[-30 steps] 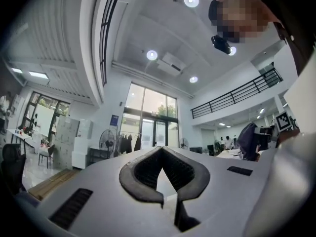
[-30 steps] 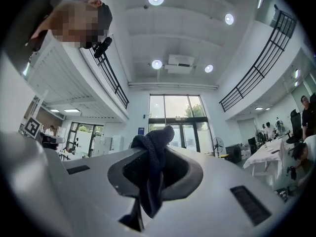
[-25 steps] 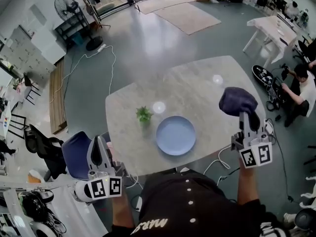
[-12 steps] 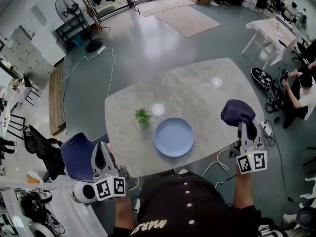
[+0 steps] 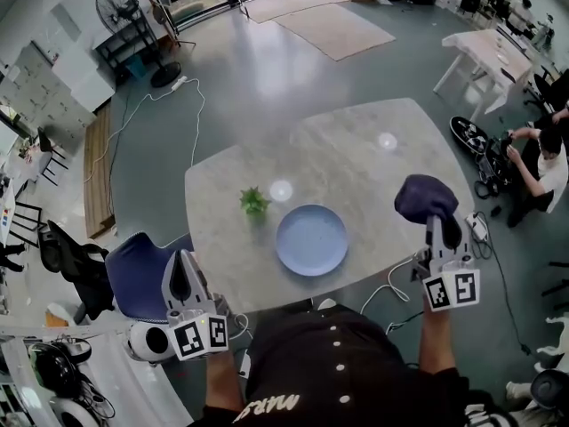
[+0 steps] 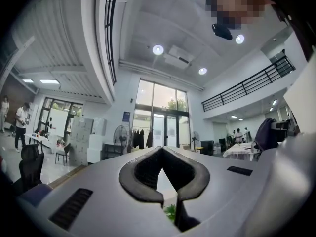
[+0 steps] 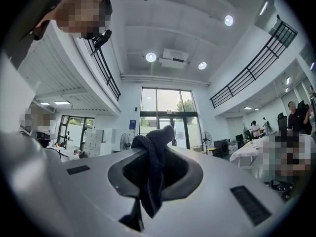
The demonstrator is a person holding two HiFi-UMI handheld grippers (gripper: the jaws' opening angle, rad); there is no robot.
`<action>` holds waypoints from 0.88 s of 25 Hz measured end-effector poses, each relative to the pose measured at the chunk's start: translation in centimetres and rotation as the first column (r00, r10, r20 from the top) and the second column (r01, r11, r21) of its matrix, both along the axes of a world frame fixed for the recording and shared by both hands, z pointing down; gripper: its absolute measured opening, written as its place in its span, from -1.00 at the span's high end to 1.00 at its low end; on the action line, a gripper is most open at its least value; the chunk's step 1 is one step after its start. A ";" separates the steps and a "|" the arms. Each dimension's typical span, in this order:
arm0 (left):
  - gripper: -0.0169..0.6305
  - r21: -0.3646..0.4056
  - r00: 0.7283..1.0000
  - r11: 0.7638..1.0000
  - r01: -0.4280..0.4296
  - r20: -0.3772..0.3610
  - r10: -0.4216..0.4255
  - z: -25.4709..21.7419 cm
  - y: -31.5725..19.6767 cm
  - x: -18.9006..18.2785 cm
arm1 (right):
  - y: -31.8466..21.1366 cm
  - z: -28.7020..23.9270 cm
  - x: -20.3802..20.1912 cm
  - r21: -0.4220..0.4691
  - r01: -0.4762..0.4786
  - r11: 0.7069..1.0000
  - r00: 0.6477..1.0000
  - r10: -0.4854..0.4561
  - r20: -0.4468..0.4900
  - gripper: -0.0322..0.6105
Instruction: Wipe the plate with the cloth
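Blue plate (image 5: 311,239) is sitting on the pale stone-look table (image 5: 356,149), close to the edge nearest the person, with nothing on it. A little green plant (image 5: 254,201) stands just beside it, up and to the left in the head view.

The cloth (image 5: 427,198) isn't on the plate. It's a dark navy wad clamped in the right gripper (image 5: 442,231), bunched up past the tips and hovering around the table's right edge, well apart from the plate. The right gripper view makes it obvious: the right gripper's (image 7: 155,149) jaws are pinched on the cloth (image 7: 153,177), which pokes out above them and hangs down through the gap in a twisted strand.

The left gripper (image 5: 182,269) is off the table's near-left corner, over a blue chair (image 5: 133,278), also well away from the plate. In its own view the left gripper (image 6: 161,152) has its jaws closed together with nothing between them, just a bit of the green plant (image 6: 171,212) peeking through low down.

Both grippers point roughly level, out across the room.
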State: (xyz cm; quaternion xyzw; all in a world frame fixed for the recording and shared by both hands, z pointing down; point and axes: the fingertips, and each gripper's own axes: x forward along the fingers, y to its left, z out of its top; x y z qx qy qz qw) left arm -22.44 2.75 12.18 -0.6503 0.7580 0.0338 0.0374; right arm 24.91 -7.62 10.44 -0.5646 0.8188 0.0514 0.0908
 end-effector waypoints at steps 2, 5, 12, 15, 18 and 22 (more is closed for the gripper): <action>0.90 0.001 1.000 1.000 0.003 0.012 -0.003 -0.1 0.1 0.0 | -0.1 0.1 -0.2 -0.004 0.005 1.000 1.000 -0.005 0.002 0.80; 0.90 0.002 1.000 1.000 -0.002 0.019 0.002 -0.2 0.1 0.2 | -0.1 0.1 -0.3 -0.004 0.009 1.000 1.000 -0.009 -0.001 0.80; 0.90 -0.003 1.000 1.000 -0.003 0.022 0.003 -0.4 0.2 0.2 | 0.0 0.2 -1.1 -0.005 0.023 1.000 1.000 -0.023 -0.016 0.80; 0.90 0.013 1.000 1.000 0.006 0.029 -0.006 -0.6 0.4 0.0 | 0.0 0.3 -1.4 -0.001 0.028 1.000 0.999 -0.028 -0.022 0.80; 0.90 0.020 1.000 1.000 0.003 0.031 -0.003 -0.8 0.5 0.1 | 0.0 0.3 -1.6 -0.003 0.029 1.000 0.999 -0.029 -0.026 0.80; 0.90 0.016 1.000 1.000 0.001 0.024 -0.001 -0.7 0.4 0.1 | -0.1 0.3 -1.7 0.001 0.033 0.999 0.999 -0.032 -0.034 0.80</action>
